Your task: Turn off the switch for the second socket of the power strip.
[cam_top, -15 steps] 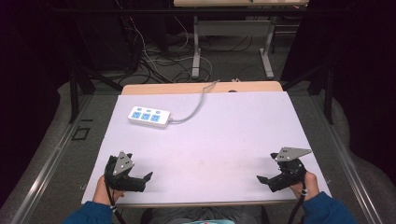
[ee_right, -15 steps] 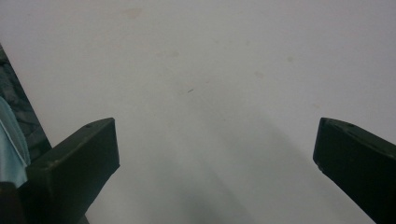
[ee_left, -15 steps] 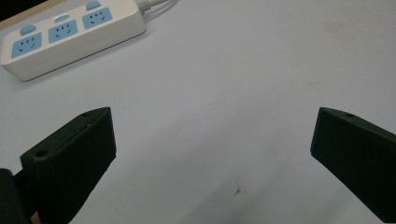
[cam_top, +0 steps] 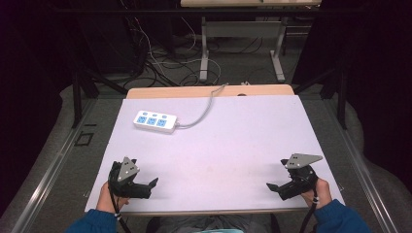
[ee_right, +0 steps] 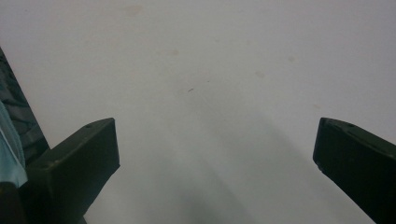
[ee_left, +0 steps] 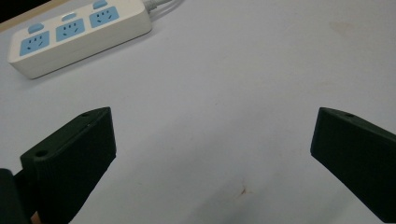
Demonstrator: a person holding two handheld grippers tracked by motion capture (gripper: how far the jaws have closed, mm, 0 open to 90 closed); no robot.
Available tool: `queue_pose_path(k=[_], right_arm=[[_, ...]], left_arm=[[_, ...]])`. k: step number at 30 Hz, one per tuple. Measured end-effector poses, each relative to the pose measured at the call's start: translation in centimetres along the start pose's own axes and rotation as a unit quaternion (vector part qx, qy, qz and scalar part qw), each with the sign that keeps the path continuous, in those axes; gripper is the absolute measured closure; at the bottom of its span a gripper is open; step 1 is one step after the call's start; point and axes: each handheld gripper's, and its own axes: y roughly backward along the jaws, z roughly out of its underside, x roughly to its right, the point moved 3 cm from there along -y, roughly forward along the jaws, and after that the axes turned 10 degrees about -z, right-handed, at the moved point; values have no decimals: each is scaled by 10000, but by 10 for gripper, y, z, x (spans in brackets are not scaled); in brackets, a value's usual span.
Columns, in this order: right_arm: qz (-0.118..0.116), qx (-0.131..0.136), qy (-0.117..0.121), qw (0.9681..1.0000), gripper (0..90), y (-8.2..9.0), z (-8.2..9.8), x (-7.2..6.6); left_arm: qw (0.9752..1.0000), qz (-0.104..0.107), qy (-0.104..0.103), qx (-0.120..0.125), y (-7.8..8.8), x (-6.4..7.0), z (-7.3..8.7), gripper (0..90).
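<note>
A white power strip [cam_top: 155,122] with three blue sockets lies at the back left of the pale table [cam_top: 228,141]; its grey cord [cam_top: 204,110] runs off the far edge. The left gripper view has the power strip [ee_left: 74,35] at top left. My left gripper [cam_top: 150,187] rests near the front left corner, open, jaws wide apart with nothing between them; the left gripper [ee_left: 212,154] looks over bare tabletop. At the front right, my right gripper [cam_top: 273,188] is also open and empty, and the right gripper [ee_right: 215,158] faces plain table surface.
Beyond the table's far wooden edge [cam_top: 209,91] lie tangled cables [cam_top: 160,63] on the floor and the legs of another desk [cam_top: 204,48]. Dark drapes flank both sides. A small stain [ee_left: 243,190] marks the tabletop.
Both grippers have stayed almost in place near the front edge; no object has moved.
</note>
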Motion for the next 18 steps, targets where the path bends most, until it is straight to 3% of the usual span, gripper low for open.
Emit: queue_pose_path(k=[5,6,8,18], right_arm=[[24,9,-84,10000,0,-2,0,-1],[4,-4,14,10000,0,-2,0,1],[38,11,-80,10000,0,-2,0,-1],[37,-42,-43,10000,0,-3,1,1]], left_arm=[[10000,-40,60,-56,-8,-1,-3,0],[9999,-73,44,-91,-9,-2,-3,0],[9999,-135,68,-51,-12,-2,-5,1],[9989,-387,210,146,-18,-6,-14,6]])
